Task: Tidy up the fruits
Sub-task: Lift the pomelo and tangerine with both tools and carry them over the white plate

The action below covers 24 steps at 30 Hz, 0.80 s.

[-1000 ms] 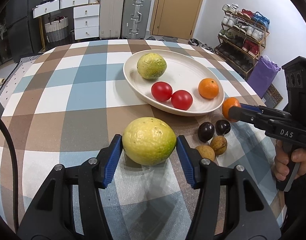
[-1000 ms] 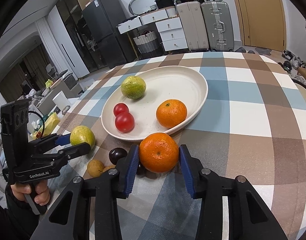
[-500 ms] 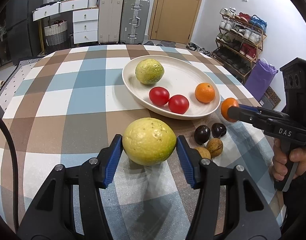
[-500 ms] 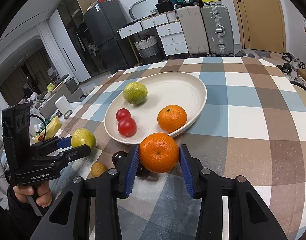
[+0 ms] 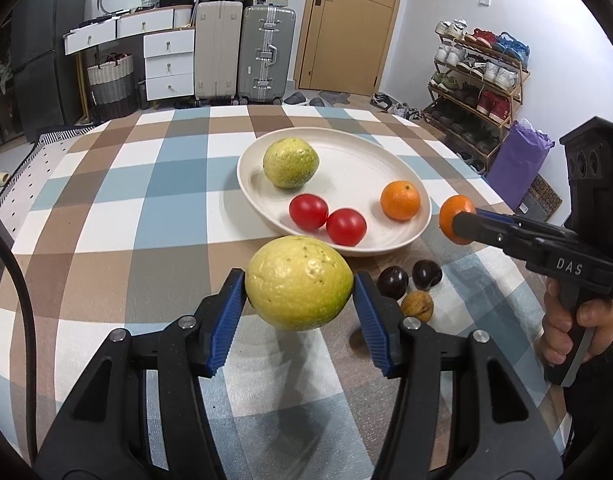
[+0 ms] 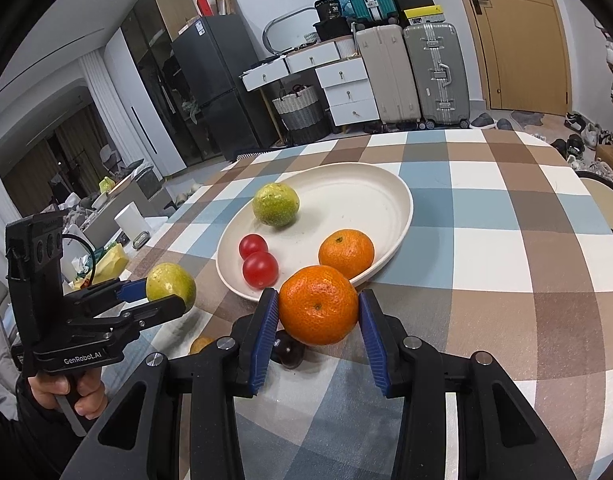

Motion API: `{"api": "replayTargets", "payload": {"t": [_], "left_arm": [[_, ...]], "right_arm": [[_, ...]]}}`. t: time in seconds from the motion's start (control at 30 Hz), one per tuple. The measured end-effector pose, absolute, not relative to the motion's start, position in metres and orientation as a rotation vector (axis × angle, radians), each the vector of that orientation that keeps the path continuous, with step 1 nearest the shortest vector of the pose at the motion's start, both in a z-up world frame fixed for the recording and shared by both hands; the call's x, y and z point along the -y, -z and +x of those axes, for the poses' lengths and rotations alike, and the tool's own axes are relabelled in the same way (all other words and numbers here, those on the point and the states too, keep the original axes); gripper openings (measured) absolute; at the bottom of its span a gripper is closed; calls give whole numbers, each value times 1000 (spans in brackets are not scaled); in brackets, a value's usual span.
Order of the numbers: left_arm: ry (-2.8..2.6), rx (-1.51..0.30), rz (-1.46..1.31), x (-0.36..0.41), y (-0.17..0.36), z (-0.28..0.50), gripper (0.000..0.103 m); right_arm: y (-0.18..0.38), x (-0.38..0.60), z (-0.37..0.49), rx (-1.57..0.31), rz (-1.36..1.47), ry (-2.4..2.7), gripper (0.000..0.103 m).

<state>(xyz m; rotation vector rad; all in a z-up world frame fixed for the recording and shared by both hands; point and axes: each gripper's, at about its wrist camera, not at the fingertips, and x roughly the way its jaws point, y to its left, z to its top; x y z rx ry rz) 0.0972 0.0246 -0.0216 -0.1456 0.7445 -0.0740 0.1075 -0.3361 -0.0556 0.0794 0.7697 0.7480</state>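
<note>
My left gripper is shut on a yellow-green guava and holds it above the checked table, just in front of the cream plate. My right gripper is shut on an orange, held above the table at the plate's near rim. In the plate lie a second guava, two red tomatoes and another orange. The right gripper also shows in the left wrist view, and the left gripper in the right wrist view.
Two dark plums and a brown wrinkled fruit lie on the table between the grippers, close to the plate. Suitcases, drawers and a shoe rack stand beyond the table.
Both grippers have lifted their fruit off the table and risen. The plate and loose fruits have not moved.
</note>
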Motion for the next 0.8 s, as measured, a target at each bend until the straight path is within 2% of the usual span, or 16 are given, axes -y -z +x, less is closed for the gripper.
{"api": "replayTargets", "payload": {"t": [0.8], "left_arm": [[72,-691,-114,-17,-9,139,52]], "right_arm": [[24,331,123,-693,35,-751,42]]}}
